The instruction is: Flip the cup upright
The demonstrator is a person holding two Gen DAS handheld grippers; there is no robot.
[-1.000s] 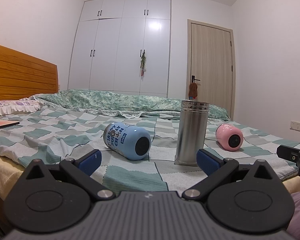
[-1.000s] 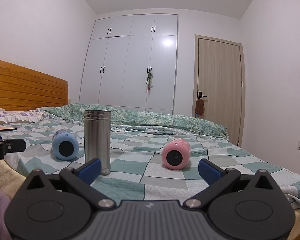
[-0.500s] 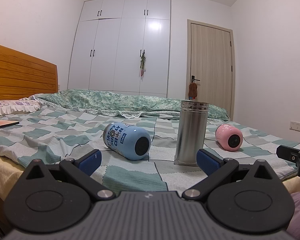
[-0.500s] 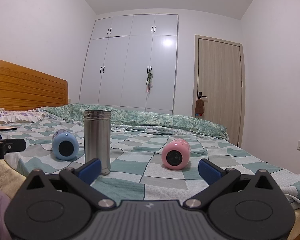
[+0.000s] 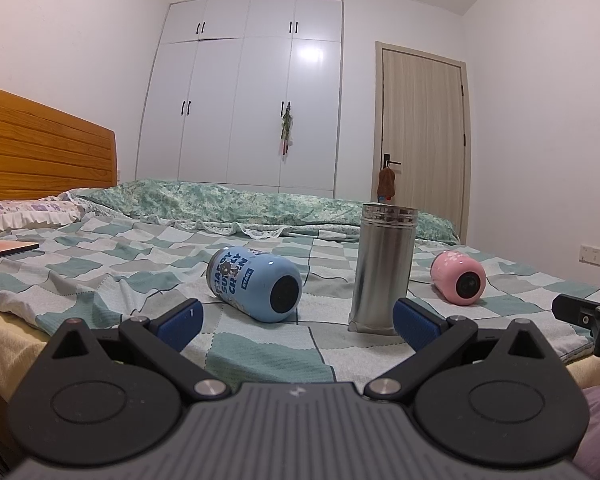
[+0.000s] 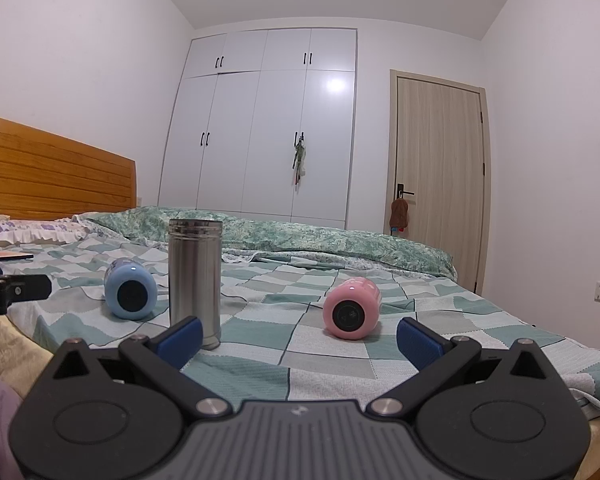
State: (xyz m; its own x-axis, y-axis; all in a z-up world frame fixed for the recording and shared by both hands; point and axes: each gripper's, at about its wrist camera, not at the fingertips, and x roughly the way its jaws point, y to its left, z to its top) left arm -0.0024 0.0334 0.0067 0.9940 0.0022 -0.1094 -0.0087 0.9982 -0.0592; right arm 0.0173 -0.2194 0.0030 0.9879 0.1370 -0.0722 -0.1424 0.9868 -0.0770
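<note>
Both pairs of blue-padded fingers stand spread wide apart with nothing between them, held low at the near edge of the bed covered in a green, grey and white checked blanket [image 5: 260,356]. Ahead of the left gripper [image 5: 298,322], slightly nearer its left finger [image 5: 180,318], a light blue cylindrical cup with printed lettering [image 5: 256,288] lies on its side, its dark round end turned toward the camera. Just behind the tip of that gripper's right finger [image 5: 416,326] a tall brushed stainless-steel flask [image 5: 384,268] stands upright on the blanket. Beyond and to the right of that finger, a pink cup [image 5: 458,278] also lies on its side, dark end facing forward.

From the right gripper [image 6: 300,334] the same flask [image 6: 195,276] rises just behind its left finger [image 6: 182,336], the blue cup [image 6: 130,294] lies farther left of it, and the pink cup [image 6: 352,308] rests between the fingers and well ahead, a little toward the right finger [image 6: 420,340]. Neither gripper touches any cup.

Farther off are an orange wooden headboard [image 5: 40,148], a white wardrobe [image 5: 244,100] and a pale wooden door [image 5: 422,136].
</note>
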